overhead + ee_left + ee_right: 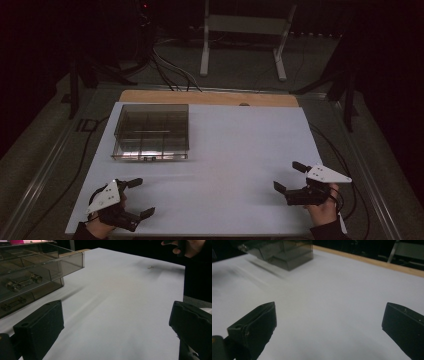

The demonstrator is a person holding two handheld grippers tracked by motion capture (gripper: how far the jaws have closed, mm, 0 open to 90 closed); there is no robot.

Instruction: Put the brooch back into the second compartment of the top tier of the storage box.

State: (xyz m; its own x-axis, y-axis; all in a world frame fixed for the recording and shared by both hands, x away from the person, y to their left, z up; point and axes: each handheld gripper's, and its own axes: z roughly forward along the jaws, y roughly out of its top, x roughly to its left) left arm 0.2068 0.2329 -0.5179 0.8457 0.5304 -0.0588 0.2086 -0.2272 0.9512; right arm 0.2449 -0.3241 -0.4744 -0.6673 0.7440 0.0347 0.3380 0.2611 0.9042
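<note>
This looks like a lab or recording studio: a white sheet (240, 150) covers the table (210, 97), black curtains darken the surroundings, cables (167, 70) trail across a grey floor (240, 65), and a white metal stand (245, 30) sits behind.

white sheet (225, 150) lies bare between the grippers; smoky compartment box (151, 131) seemingly blocks far left.

Glossy smoked-plastic organiser box (151, 131) on matt white sheet (240, 165).

The right gripper (328, 325) is held with jaws spread wide over the white table (332, 297); a smoky compartment box (284, 251) is seen beyond
</note>
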